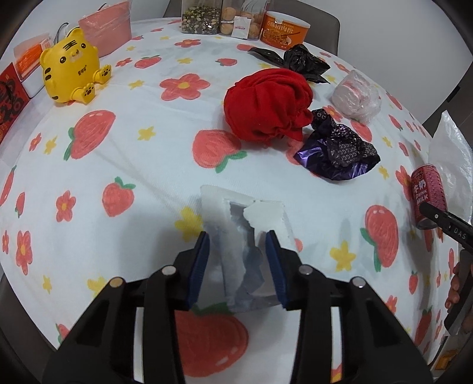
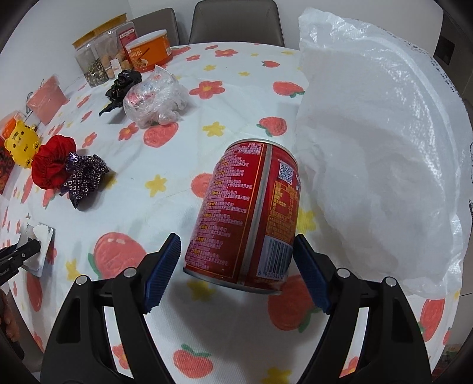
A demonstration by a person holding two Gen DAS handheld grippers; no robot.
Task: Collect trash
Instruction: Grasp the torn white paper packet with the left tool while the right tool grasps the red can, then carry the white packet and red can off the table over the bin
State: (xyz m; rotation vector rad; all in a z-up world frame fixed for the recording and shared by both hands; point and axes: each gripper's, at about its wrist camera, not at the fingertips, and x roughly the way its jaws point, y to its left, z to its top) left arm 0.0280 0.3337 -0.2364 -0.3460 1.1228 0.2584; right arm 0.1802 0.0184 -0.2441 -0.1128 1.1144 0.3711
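The left gripper (image 1: 238,265) points steeply down at the table (image 1: 153,165), which is covered by a white cloth printed with strawberries and flowers. A torn white foam piece (image 1: 251,233) stands between its blue pads (image 1: 201,265). The right-hand pad touches the foam's edge; at the left-hand pad a thin gap seems to remain, so a firm grasp cannot be confirmed. In the right wrist view the same foam piece (image 2: 40,251) sits at the table's near-left edge with the left gripper's black fingers on it.

The right gripper (image 2: 236,268) also points steeply down, jaws spread wide. A red drink can (image 2: 245,212) stands tilted between its pads (image 2: 164,268). The right-hand pad lies against the can by the barcode. The left-hand pad stands just apart from the can wall. The can is not clamped. A large white plastic bag (image 2: 375,147) rises just beside the can on the right.

Farther off lie a red cloth bundle (image 1: 266,103), a purple patterned wrapper (image 1: 340,150) touching it, a crumpled black bag (image 1: 298,62) and a clear plastic bundle (image 1: 356,99). A yellow tiger toy (image 1: 72,72) sits at far left, with food jars (image 1: 227,17) at the far edge.
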